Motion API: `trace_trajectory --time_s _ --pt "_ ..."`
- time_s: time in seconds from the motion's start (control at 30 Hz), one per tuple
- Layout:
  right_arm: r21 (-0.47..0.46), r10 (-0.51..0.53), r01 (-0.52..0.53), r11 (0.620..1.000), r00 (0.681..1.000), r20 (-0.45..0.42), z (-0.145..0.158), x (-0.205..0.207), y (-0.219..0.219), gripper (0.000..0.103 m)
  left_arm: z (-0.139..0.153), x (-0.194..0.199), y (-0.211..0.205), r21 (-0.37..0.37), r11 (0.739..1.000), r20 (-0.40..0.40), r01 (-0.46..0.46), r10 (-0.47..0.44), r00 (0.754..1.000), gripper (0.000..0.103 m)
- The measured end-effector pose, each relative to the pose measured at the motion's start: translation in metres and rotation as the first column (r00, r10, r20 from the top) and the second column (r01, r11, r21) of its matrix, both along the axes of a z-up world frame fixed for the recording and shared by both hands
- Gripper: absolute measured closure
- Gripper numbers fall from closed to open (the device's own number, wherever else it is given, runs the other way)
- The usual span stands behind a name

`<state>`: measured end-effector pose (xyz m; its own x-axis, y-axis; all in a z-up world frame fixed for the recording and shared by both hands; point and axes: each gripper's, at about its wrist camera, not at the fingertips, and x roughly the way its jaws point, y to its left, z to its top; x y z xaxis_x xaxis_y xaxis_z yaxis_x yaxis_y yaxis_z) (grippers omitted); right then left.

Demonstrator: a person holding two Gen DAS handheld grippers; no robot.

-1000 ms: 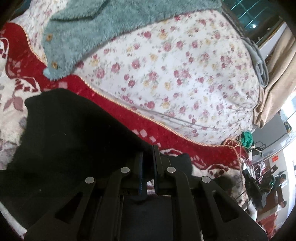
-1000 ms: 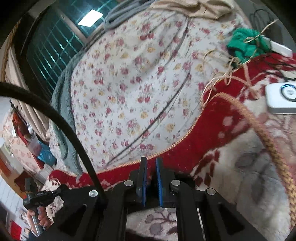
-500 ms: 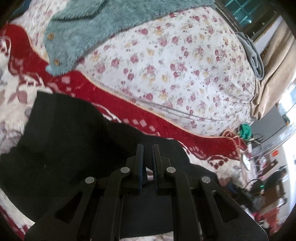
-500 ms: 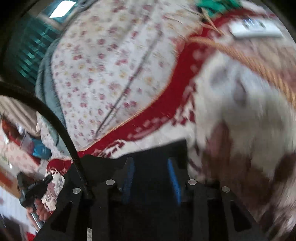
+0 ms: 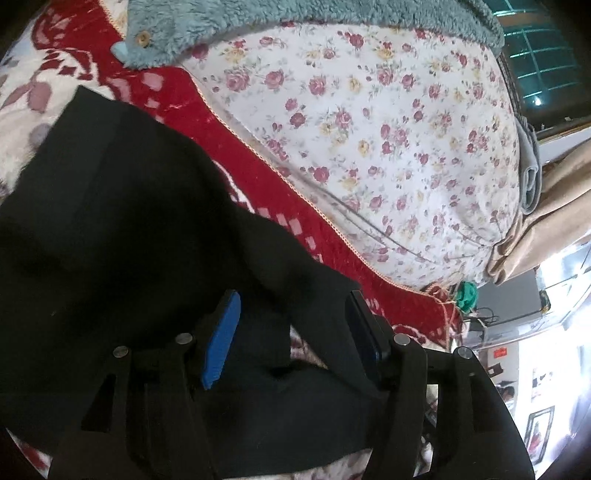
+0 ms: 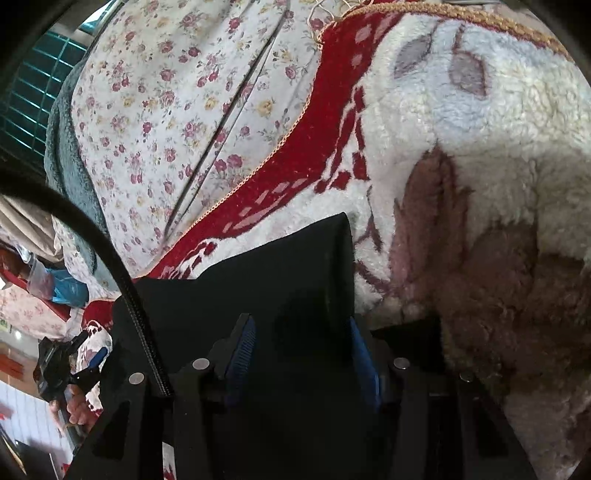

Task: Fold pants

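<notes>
- Left wrist view: the left gripper stands with its jaws apart, having just been opening. The soft black fabric pants lie under and between the blue pads, which press on nothing.
- The pants spread ahead of and to the left of this gripper over the red-and-cream patterned plush blanket on the bed. One folded edge ends just ahead of the right finger.
- Well ahead lie the white quilt with small pink roses and, beyond it, the fluffy grey-green garment with buttons.
- Right wrist view: the right gripper also has its jaws parted, having just been opening. Black cloth runs between the fingers without being pinched, and a corner of the pants pokes out just ahead.
- To the right of that gripper the cream pile of the blanket is bare. A black cable curves down on its left.
- Likely risks: with both grips released, the loose layer may spring back or slide on the plush pile, spoiling the fold.
- A pad could snag cloth as the grippers withdraw and drag the edge askew.
- Black on black hides the layers, so a regrasp may catch only one.
</notes>
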<state>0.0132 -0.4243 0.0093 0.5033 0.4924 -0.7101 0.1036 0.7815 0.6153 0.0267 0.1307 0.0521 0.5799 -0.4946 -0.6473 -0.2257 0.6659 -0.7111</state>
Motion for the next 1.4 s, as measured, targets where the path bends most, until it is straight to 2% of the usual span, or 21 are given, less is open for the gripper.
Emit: trace_trajectory --time_s 0.07,0.17,0.37,0.4,0.43,0.47,0.5,0.53,0.57,0.6,0.67,0.8,0.9,1.0,1.1,1.17,1.23,1.27,1.33,1.4 --pt "0.010 0.000 0.000 1.000 1.000 0.002 0.000 0.001 0.000 0.049 -0.008 0.009 -0.002 0.035 0.999 -0.024 -0.033 0.034 0.999 0.045" --pt "0.049 0.009 -0.009 0.999 1.000 0.018 -0.001 0.002 0.000 0.041 -0.023 0.023 -0.001 0.021 0.999 -0.064 -0.050 0.051 0.997 0.045" --pt "0.057 0.040 -0.041 0.998 0.999 0.014 -0.007 0.013 0.003 0.041 -0.045 0.050 -0.010 0.006 0.999 -0.098 -0.048 0.048 0.994 0.045" --pt "0.056 0.042 -0.043 0.997 0.999 0.023 -0.007 0.013 0.004 0.042 -0.045 0.053 -0.013 0.015 0.999 -0.096 -0.037 0.039 0.995 0.055" --pt "0.036 0.049 -0.050 0.998 0.998 0.037 -0.007 0.014 0.006 0.049 -0.045 0.057 -0.017 0.029 0.999 -0.101 -0.015 0.018 0.995 0.065" --pt "-0.016 0.067 -0.066 0.998 0.997 0.046 -0.007 0.014 0.009 0.062 -0.044 0.060 -0.024 0.056 0.998 -0.117 0.017 -0.010 0.993 0.084" --pt "-0.062 0.077 -0.074 0.995 0.996 0.052 -0.006 0.013 0.011 0.070 -0.043 0.060 -0.028 0.077 0.997 -0.119 0.027 -0.017 0.993 0.091" --pt "-0.077 0.084 -0.079 0.994 0.995 0.058 -0.006 0.012 0.010 0.077 -0.039 0.059 -0.033 0.105 0.994 -0.110 0.030 -0.018 0.994 0.092" --pt "-0.059 0.090 -0.086 0.995 0.994 0.067 -0.005 0.011 0.008 0.089 -0.034 0.056 -0.037 0.138 0.990 -0.095 0.037 -0.024 0.995 0.095" --pt "-0.054 0.097 -0.093 0.994 0.992 0.077 -0.003 0.010 0.007 0.091 -0.027 0.052 -0.039 0.161 0.986 -0.077 0.045 -0.033 0.996 0.095" --pt "-0.100 0.114 -0.102 0.990 0.986 0.122 0.010 0.006 0.010 0.091 -0.009 0.040 -0.037 0.154 0.987 -0.036 0.043 -0.038 0.999 0.095" --pt "-0.130 0.124 -0.098 0.987 0.971 0.206 0.043 -0.005 0.009 0.092 0.031 0.015 -0.030 0.130 0.990 0.051 0.055 -0.062 0.997 0.095" --pt "-0.159 0.115 -0.075 0.984 0.959 0.260 0.069 -0.020 0.004 0.092 0.061 -0.016 -0.036 0.177 0.983 0.143 0.053 -0.079 0.987 0.095" --pt "-0.192 0.094 -0.036 0.981 0.949 0.300 0.088 -0.041 -0.005 0.092 0.073 -0.048 -0.044 0.203 0.977 0.198 0.063 -0.104 0.975 0.095" --pt "-0.215 0.070 -0.009 0.977 0.958 0.280 0.087 -0.061 -0.017 0.092 0.064 -0.082 -0.059 0.271 0.960 0.217 0.064 -0.126 0.968 0.095" --pt "-0.243 0.047 0.012 0.970 0.971 0.234 0.073 -0.071 -0.023 0.092 0.046 -0.096 -0.073 0.355 0.933 0.215 0.048 -0.132 0.968 0.095" --pt "-0.212 0.033 0.005 0.977 0.984 0.173 0.046 -0.073 -0.025 0.093 0.010 -0.098 -0.082 0.414 0.909 0.143 0.045 -0.114 0.983 0.095" --pt "-0.222 0.037 -0.001 0.975 0.987 0.155 0.037 -0.074 -0.024 0.094 -0.006 -0.094 -0.081 0.401 0.915 0.095 0.049 -0.094 0.991 0.095" --pt "-0.301 0.068 -0.018 0.954 0.985 0.156 0.033 -0.075 -0.013 0.095 -0.025 -0.088 -0.072 0.364 0.930 0.036 0.047 -0.064 0.997 0.095" --pt "-0.260 0.079 -0.035 0.965 0.983 0.163 0.036 -0.074 -0.009 0.095 -0.024 -0.085 -0.067 0.367 0.929 0.045 0.040 -0.060 0.997 0.095"
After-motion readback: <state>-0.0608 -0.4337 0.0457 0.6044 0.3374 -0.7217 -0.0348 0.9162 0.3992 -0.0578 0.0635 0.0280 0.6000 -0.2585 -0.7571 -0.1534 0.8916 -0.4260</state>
